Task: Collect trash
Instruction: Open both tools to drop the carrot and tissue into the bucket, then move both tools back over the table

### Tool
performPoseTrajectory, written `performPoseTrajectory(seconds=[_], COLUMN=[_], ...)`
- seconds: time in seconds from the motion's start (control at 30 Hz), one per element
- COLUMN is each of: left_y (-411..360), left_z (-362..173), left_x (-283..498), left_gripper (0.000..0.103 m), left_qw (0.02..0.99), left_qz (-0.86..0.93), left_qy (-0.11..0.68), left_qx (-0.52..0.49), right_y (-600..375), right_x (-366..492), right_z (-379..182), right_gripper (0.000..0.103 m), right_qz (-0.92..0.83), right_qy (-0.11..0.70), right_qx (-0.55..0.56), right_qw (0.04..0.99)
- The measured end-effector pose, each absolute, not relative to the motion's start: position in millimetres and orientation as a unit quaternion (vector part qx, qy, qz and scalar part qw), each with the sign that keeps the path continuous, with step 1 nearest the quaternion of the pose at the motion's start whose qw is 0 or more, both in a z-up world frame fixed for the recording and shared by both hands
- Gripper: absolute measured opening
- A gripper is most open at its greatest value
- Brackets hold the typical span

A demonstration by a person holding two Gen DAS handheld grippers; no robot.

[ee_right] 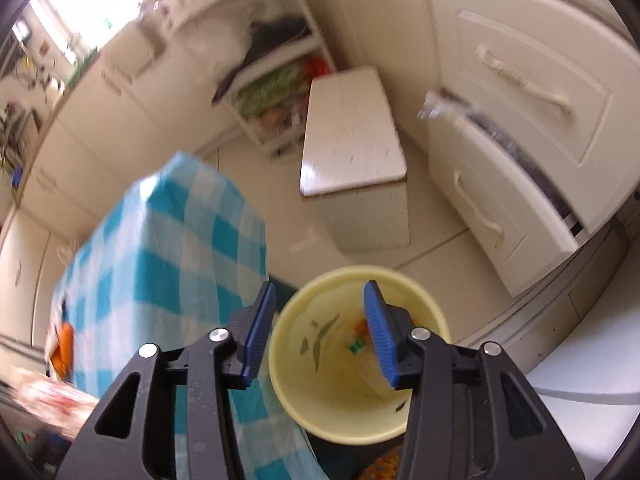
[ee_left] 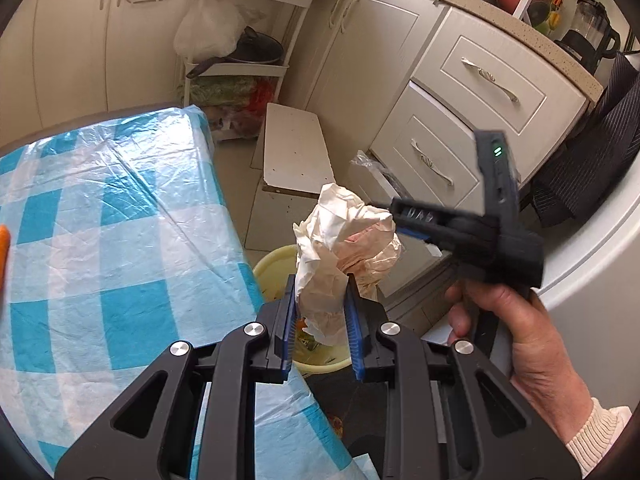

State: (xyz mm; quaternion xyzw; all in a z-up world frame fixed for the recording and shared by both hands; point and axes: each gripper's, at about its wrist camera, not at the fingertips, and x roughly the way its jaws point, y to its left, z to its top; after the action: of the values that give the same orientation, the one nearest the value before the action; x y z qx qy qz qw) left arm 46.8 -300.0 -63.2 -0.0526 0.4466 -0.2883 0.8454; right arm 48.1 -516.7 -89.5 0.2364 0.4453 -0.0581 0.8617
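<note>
My left gripper (ee_left: 320, 284) is shut on a crumpled cream paper wad (ee_left: 344, 248) and holds it above the yellow bin (ee_left: 276, 264) on the floor beside the table. My right gripper (ee_right: 320, 292) is open and empty, above the yellow bin (ee_right: 352, 420), which holds a few scraps at its bottom. The right gripper also shows in the left wrist view (ee_left: 404, 220), just right of the paper wad, held by a hand.
A table with a blue-and-white checked plastic cloth (ee_left: 100, 220) lies left of the bin. A white stool (ee_right: 352, 136) stands on the floor beyond. Cream cabinet drawers (ee_right: 512, 208), one pulled open, are at the right. A shelf rack (ee_left: 236, 60) with pans stands behind.
</note>
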Motion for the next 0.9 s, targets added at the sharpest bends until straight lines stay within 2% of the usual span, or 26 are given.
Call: performPoseTrajectory(seconds=[0.1,0.37,0.6,0.67,0.77,0.9], left_y=[-320.0,-363.6,-369.3,-362.0,-342.5,-291.8], left_z=[-76.7,-103.9,-109.9,-103.6,-85.3,-59.4], left_x=[53.9,74.5,81.3,78.6,70.3,50.2], left_gripper=[0.021,0.024,0.047,0.05,0.057,0.073], left_qw=[0.836,0.818,0.814,0.818,0.833,0.863], left_qz=[-0.29,-0.278,-0.27,-0.268,-0.263,-0.231], left_qy=[0.463,0.503,0.514,0.508,0.486,0.449], left_qx=[-0.046,-0.027,-0.022,-0.025,-0.024,0.0], right_y=[-528.9,-539.1,-539.9,-537.6,-533.7,-521.8], right_x=[35.3,33.6,31.9,31.9,32.8,30.8], right_z=[-66.8,-43.9,-37.0,-36.6,-36.7,-29.3], right_gripper=[0.056,0.056,0.056,0.057,0.057,0.061], right_qz=[-0.081,-0.095,-0.091,-0.093,-0.094,-0.086], right_qy=[0.392,0.339,0.332,0.331,0.332,0.321], right_qx=[0.258,0.259,0.257,0.25,0.246,0.227], right_qw=[0.879,0.899,0.903,0.905,0.906,0.915])
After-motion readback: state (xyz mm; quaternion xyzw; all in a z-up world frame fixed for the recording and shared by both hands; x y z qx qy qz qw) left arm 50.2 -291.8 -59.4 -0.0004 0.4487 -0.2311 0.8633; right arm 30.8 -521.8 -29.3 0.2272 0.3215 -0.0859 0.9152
